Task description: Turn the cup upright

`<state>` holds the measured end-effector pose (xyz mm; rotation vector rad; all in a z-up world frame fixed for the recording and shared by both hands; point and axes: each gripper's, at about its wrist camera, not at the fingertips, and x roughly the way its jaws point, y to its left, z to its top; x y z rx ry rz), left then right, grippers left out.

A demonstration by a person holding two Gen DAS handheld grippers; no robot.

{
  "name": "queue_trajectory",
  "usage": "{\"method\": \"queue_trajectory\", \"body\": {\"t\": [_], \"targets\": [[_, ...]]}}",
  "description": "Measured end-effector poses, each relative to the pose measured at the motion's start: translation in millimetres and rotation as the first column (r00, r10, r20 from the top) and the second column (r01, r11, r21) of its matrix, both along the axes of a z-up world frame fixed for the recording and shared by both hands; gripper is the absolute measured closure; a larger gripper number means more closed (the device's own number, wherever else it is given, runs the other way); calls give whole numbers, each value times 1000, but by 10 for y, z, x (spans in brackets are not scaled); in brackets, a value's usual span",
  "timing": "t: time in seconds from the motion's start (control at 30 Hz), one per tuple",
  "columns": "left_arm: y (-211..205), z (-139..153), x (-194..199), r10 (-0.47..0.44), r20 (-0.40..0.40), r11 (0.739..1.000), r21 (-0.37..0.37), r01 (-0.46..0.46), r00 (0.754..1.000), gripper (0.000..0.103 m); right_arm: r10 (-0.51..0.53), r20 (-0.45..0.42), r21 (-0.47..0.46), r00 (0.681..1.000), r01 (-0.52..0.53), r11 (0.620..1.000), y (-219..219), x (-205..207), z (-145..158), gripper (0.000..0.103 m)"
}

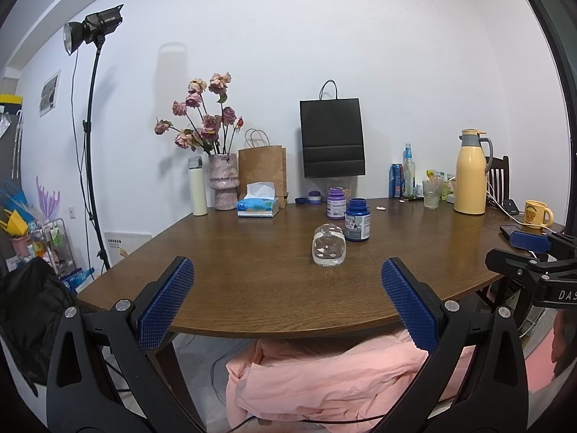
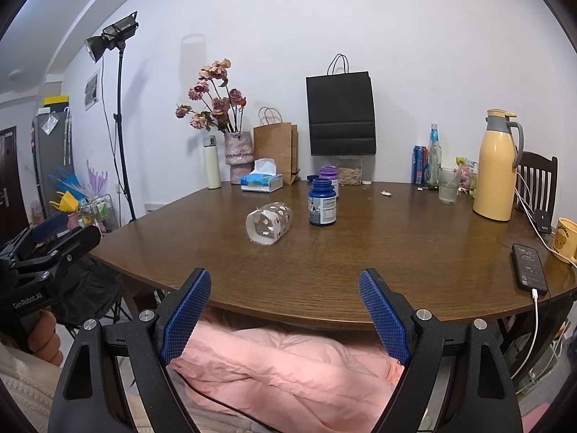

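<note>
A clear glass cup with small printed figures lies on its side near the middle of the brown wooden table; in the right wrist view the cup shows its open mouth turned toward the near left. My left gripper is open at the table's near edge, well short of the cup, with nothing between its blue pads. My right gripper is also open and empty, held near the front edge, to the right of the cup. Each gripper shows at the side of the other's view.
A blue jar stands just right of the cup, a purple jar behind it. Along the back are a tissue box, vase of flowers, paper bags, bottles, a glass and a yellow jug. A phone and yellow mug lie right.
</note>
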<state>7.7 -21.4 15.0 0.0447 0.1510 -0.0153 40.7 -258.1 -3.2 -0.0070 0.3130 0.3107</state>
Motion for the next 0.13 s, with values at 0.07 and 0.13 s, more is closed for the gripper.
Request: {"method": "queue_trajectory", "body": {"t": [0.07, 0.13], "targets": [[-7, -4, -5, -1, 4, 1000, -1, 1, 1000, 0, 1, -3, 0, 1000, -1, 1000, -2, 4, -10, 14], [-7, -10, -9, 2, 5, 1000, -2, -2, 1000, 0, 2, -4, 1, 1000, -2, 1000, -3, 6, -17, 14]]}}
